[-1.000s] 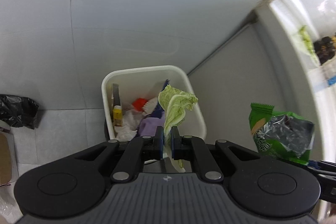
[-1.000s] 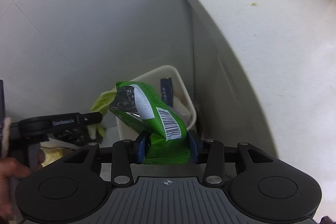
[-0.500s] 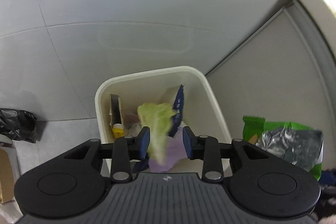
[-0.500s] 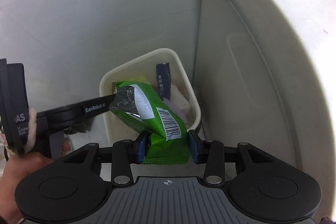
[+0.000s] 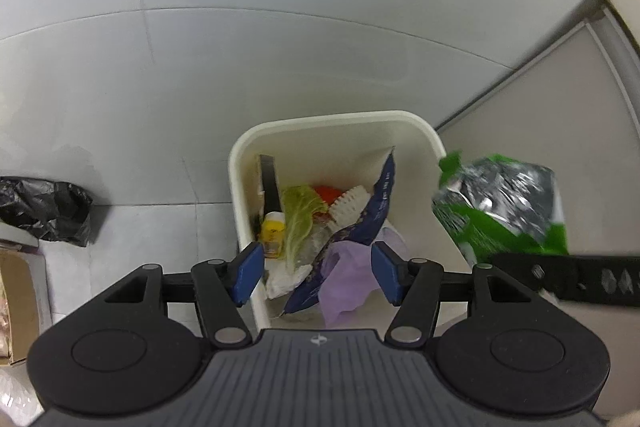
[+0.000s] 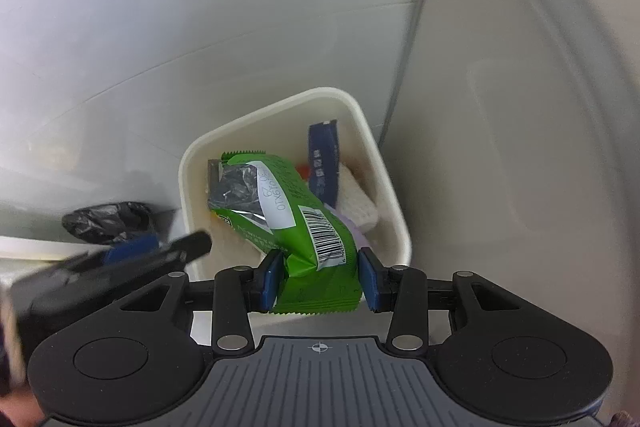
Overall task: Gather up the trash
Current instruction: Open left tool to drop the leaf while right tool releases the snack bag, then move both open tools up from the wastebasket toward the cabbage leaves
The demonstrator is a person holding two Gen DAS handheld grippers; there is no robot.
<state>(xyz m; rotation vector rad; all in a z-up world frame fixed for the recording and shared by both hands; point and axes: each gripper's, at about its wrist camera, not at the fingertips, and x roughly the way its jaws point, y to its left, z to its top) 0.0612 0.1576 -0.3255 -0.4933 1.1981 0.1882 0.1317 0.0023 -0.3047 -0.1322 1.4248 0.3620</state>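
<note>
Left gripper: jaws spread wide, nothing between them, held above the near edge of the bin.
Right gripper: pinching the green snack wrapper by its lower end, over the bin's near edge.
Bin: white, on the floor against the wall.
Cabbage leaf: inside the bin near its left wall, beside a yellow bottle, a blue packet and purple paper.
Black bag: on the floor, well left of the bin.
</note>
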